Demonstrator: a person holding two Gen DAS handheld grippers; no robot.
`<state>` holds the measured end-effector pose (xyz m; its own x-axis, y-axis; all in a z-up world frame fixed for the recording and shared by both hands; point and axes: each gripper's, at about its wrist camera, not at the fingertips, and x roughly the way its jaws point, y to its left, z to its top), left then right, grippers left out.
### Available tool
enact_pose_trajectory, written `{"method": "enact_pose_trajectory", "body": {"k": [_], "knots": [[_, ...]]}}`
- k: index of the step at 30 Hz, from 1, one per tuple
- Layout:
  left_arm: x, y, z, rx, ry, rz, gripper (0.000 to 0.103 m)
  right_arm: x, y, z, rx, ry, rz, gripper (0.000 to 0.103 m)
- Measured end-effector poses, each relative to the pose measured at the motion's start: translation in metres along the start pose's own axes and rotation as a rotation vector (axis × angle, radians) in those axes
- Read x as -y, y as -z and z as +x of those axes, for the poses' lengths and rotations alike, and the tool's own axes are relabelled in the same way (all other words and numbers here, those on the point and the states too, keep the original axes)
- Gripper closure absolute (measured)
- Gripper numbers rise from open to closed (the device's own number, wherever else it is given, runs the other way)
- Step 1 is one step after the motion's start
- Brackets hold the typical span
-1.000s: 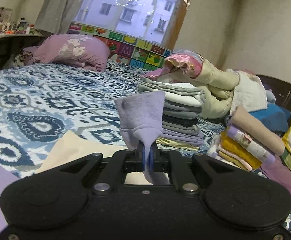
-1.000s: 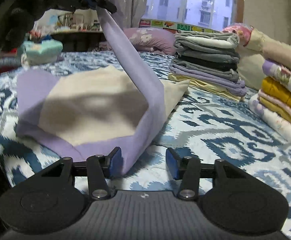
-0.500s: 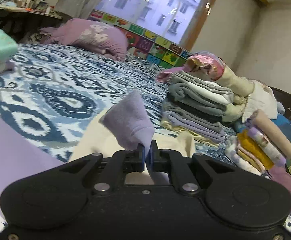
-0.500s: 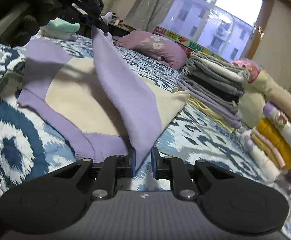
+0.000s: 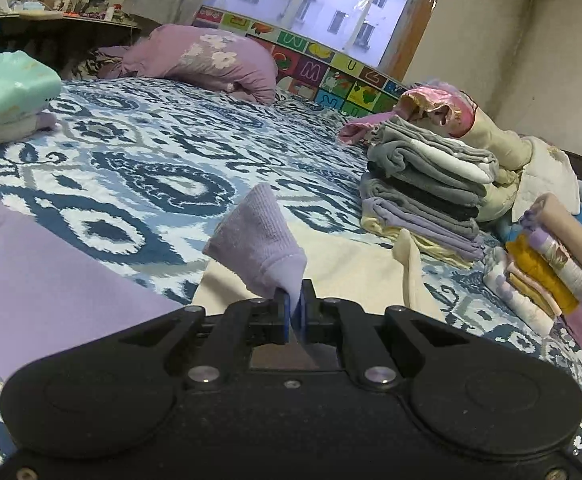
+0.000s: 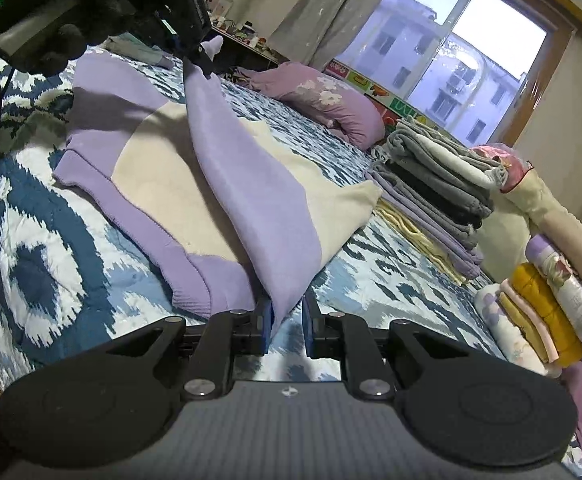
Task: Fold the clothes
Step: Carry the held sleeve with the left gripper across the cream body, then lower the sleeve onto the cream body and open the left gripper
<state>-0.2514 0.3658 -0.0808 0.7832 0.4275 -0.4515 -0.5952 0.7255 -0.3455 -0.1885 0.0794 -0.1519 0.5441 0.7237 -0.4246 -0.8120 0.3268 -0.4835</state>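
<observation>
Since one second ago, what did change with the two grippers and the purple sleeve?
The right gripper closed from wide open onto the lower edge of the purple sleeve. The left gripper carried the cuff down toward the sweatshirt. It stayed shut on the cuff; the folded stacks did not move.

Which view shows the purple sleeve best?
Right wrist: the sleeve runs full length from the left gripper to the right gripper. Left wrist shows only the cuff pinched in its jaws.
</observation>
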Motion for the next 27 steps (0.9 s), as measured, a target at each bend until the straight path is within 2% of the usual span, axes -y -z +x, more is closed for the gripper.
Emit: {"method": "enact_pose_trajectory", "body": {"k": [4, 10, 14, 18, 21, 24, 27], "knots": [[0.001, 0.008, 0.012, -0.053, -0.044, 0.041, 0.099, 0.000, 0.002, 0.000, -0.012, -0.005, -0.001, 0.086], [-0.003, 0.016, 0.027, -0.122, -0.098, 0.045, 0.099, 0.002, 0.004, -0.008, -0.040, -0.025, 0.013, 0.086], [-0.004, 0.018, 0.030, -0.132, -0.110, 0.056, 0.099, 0.006, 0.008, -0.017, -0.051, -0.048, 0.027, 0.082], [-0.003, 0.020, 0.030, -0.134, -0.112, 0.059, 0.099, 0.015, 0.005, -0.030, -0.003, -0.091, 0.100, 0.069], [-0.001, 0.018, 0.026, -0.122, -0.108, 0.069, 0.099, 0.023, -0.001, -0.035, 0.049, -0.103, 0.173, 0.070], [0.002, 0.019, 0.028, -0.142, -0.126, 0.097, 0.099, 0.034, -0.010, -0.017, 0.080, -0.088, 0.267, 0.073], [0.003, 0.021, 0.033, -0.179, -0.169, 0.120, 0.082, 0.048, -0.021, 0.011, 0.075, -0.079, 0.359, 0.073]]}}
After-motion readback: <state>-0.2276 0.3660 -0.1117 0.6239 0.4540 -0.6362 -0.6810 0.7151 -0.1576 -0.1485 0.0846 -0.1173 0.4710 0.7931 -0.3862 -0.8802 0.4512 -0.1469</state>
